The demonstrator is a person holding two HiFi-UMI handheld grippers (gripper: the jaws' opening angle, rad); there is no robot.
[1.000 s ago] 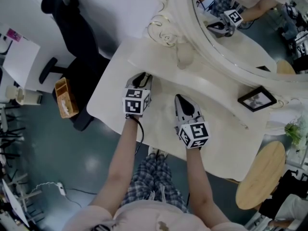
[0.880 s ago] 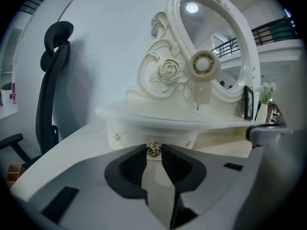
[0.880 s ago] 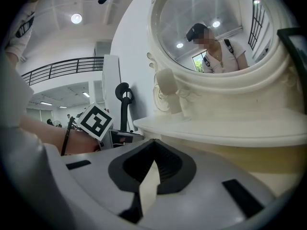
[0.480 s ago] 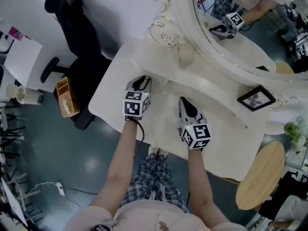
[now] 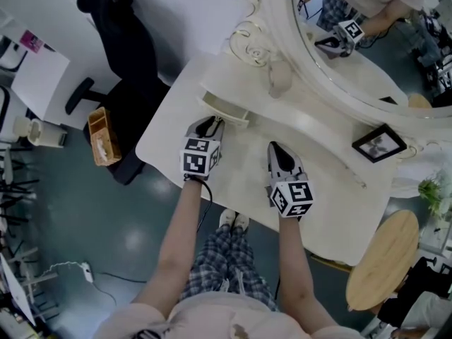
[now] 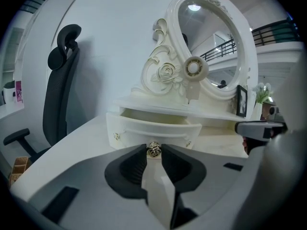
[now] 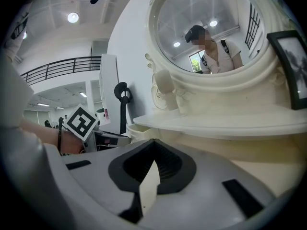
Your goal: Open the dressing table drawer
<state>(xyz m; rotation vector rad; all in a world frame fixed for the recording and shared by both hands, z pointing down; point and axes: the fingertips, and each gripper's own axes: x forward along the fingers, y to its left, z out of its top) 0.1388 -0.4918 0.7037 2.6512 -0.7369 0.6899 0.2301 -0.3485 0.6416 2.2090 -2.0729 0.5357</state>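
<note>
From the left gripper view I can see my left claw [image 6: 153,146] pinching a small brass knob [image 6: 153,150] on the front of the drawer [image 6: 144,127]. The drawer stands partly out from under the shelf below the mirror [image 6: 211,47]. The head view shows only the claw's tips at the drawer front (the knob is hidden there).

My right claw [image 7: 152,142] has its jaws pressed together on nothing. It is over the desk [image 5: 166,143], just right of the drawer. Its own view catches the left claw's marker cube at the left edge and a person reflected in the mirror.

The desk is cream and ornate. Left of it, a wooden box [image 5: 101,137] sits on the grey floor [image 5: 63,224] beside a black chair [image 5: 123,55]. A black frame [image 5: 379,144] is on the desk's right end.
</note>
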